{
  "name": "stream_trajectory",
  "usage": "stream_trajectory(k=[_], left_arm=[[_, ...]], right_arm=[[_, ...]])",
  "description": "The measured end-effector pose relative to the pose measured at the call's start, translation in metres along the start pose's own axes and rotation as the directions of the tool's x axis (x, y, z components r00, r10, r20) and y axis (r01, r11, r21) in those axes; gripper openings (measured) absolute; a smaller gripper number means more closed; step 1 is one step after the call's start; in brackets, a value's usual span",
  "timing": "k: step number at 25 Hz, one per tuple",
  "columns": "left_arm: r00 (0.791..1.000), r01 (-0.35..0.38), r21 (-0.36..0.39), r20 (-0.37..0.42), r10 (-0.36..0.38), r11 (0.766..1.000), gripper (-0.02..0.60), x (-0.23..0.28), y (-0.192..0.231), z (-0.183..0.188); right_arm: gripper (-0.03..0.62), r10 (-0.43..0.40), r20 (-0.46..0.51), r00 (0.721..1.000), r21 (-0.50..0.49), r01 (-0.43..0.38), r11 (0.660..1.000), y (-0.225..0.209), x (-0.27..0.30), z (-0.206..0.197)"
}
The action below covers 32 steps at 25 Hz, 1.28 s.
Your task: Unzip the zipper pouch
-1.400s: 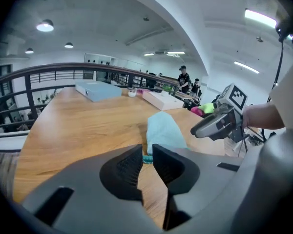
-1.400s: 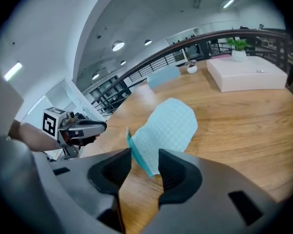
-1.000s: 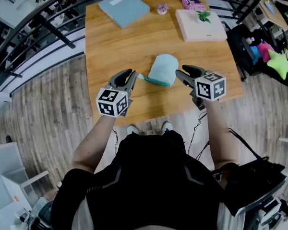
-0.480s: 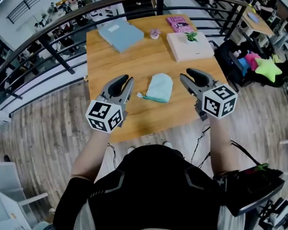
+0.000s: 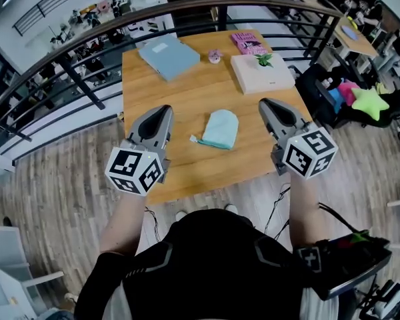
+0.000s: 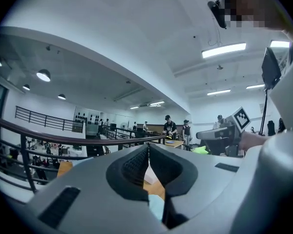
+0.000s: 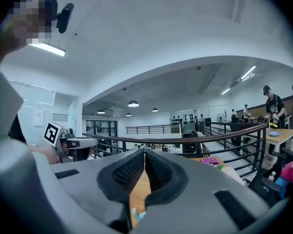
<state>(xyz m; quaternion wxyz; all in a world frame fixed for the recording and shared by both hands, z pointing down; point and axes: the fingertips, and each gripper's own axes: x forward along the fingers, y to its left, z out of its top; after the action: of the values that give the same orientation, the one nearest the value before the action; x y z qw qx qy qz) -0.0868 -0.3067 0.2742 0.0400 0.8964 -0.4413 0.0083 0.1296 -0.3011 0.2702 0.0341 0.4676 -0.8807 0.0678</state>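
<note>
I now hold the left tool (image 5: 163, 110), shut and empty, and the right tool (image 5: 266, 103), closing on nothing, farther back from the mid-frame zipper pouch (image 5: 221, 128), leaving it ungripped.

Open-plan office, upper level. Black railing (image 6: 74, 139) edges a wood-plank floor (image 5: 60, 172), and a lower level full of furniture shows past it. Wooden desk (image 5: 187, 85) carries a blue folder (image 5: 168, 53) and a pink book (image 5: 248, 42). Second desk (image 5: 357, 35) sits beyond the rail, with people (image 6: 169, 126) standing at another. Strip lights (image 6: 223, 49) on a white ceiling.
</note>
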Motion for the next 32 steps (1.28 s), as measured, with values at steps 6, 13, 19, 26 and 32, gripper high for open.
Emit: stream_trajectory(k=[6,13,19,26,32], left_arm=[[0.999,-0.04,-0.012,-0.012,0.039,0.999,0.029,-0.007,0.004,0.001],[0.997,-0.08,-0.005,-0.02,0.08,0.997,0.029,-0.008,0.007,0.004],[0.995,-0.098,0.011,-0.024,0.099,0.995,0.029,-0.007,0.006,0.003],[0.991,-0.125,0.01,-0.049,0.125,0.992,0.029,0.0,0.006,-0.004],[0.988,-0.148,0.02,-0.044,0.149,0.989,0.029,0.002,0.002,-0.004]], right_arm=[[0.009,-0.081,0.024,0.996,-0.01,0.082,0.997,-0.007,-0.001,0.008],[0.008,-0.042,-0.013,0.999,-0.066,0.041,0.997,0.002,0.004,0.005],[0.008,-0.043,-0.011,0.999,-0.082,0.042,0.996,0.0,0.004,0.005],[0.008,-0.052,-0.02,0.998,-0.091,0.05,0.995,-0.008,0.004,0.003],[0.008,-0.037,-0.013,0.999,-0.1,0.036,0.994,-0.012,0.003,0.003]])
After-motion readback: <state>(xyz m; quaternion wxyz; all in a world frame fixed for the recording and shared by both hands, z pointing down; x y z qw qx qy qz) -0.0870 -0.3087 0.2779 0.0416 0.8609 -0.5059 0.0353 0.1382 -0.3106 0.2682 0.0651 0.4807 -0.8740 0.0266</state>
